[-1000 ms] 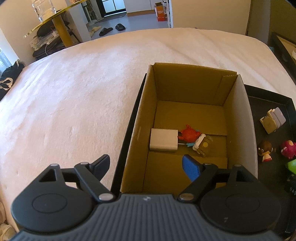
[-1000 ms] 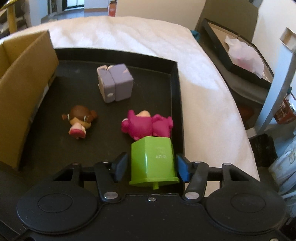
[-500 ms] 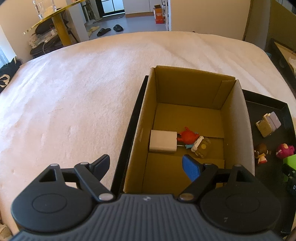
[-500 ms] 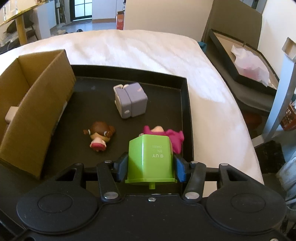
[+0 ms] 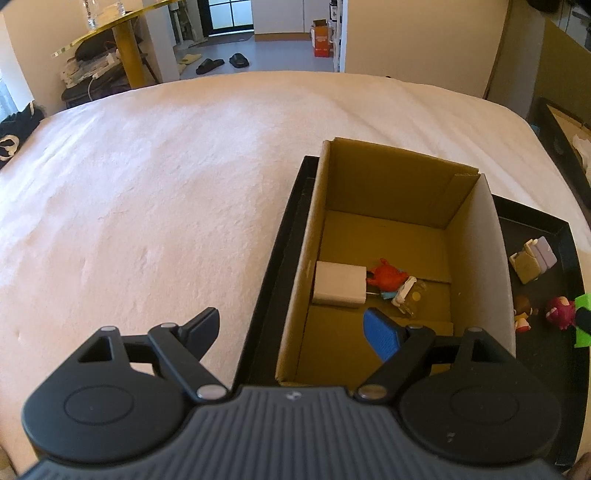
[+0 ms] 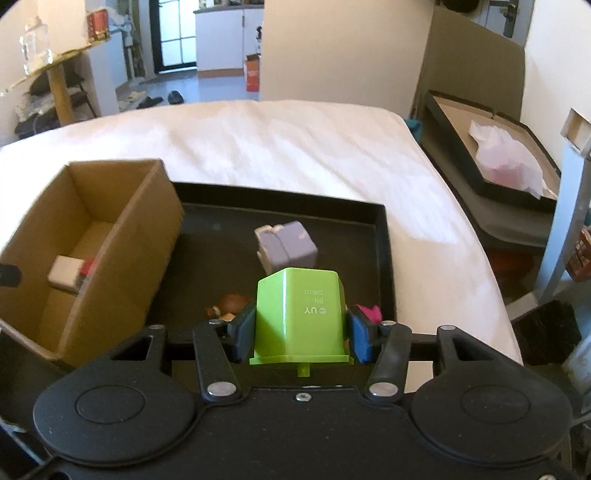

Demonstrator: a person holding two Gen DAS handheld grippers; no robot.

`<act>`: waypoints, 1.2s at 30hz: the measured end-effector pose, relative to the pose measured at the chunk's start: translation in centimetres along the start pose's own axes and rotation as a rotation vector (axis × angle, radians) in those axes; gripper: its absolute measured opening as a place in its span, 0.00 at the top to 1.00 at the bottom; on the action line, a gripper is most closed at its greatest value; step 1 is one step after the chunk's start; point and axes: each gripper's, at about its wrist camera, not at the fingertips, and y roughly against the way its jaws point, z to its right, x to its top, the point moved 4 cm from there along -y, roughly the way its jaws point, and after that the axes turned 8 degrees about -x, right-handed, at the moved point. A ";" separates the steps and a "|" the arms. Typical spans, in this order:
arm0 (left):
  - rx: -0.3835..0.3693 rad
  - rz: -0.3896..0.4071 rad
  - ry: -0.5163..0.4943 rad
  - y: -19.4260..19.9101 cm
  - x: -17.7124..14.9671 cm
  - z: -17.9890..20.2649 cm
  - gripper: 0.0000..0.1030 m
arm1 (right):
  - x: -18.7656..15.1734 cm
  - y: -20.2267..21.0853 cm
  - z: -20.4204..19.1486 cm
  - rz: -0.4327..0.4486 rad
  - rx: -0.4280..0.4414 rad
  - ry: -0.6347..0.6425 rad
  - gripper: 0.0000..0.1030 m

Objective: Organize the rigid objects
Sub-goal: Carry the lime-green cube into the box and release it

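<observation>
My right gripper (image 6: pixel 300 332) is shut on a green plastic block (image 6: pixel 301 314) and holds it above the black tray (image 6: pixel 382 258). On the tray lie a lilac cube toy (image 6: pixel 286 249), a brown-haired doll (image 6: pixel 231 304) and a pink toy (image 6: pixel 367 312), both partly hidden behind the block. An open cardboard box (image 5: pixel 476 258) stands on the tray's left part; it holds a white block (image 5: pixel 340 284), a red toy (image 5: pixel 388 275) and a small clear item (image 5: pixel 410 295). My left gripper (image 5: pixel 291 332) is open and empty above the box's near left corner.
The tray sits on a white bedcover (image 5: pixel 166 184). A second black tray with pink paper (image 6: pixel 506 166) lies off the bed's right side. A yellow round table (image 5: pixel 122 22) and slippers (image 5: pixel 221 62) are beyond the bed.
My right gripper has risen with the green block, off the tray. My left gripper has pulled back and up a little; the box looks smaller.
</observation>
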 end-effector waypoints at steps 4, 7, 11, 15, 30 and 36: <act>-0.022 0.011 -0.007 0.3 -0.3 0.1 0.19 | 0.9 1.4 -0.7 0.030 0.060 0.010 0.51; -0.029 0.020 -0.010 0.2 -0.4 -0.1 0.19 | 1.9 2.7 -1.5 0.070 0.095 0.026 0.51; -0.051 0.022 -0.004 0.0 -0.5 -0.6 0.20 | 3.2 3.5 -2.5 0.089 0.131 0.036 0.51; -0.068 0.038 -0.016 0.0 -0.7 -0.7 0.22 | 4.1 4.2 -3.8 0.101 0.160 0.028 0.51; -0.187 0.075 0.053 -0.2 -1.0 -2.3 0.73 | 7.5 4.1 -10.0 0.106 0.261 0.099 0.51; -0.205 0.084 0.078 -0.3 -1.1 -2.8 0.89 | 8.0 3.2 -12.4 0.073 0.270 0.147 0.51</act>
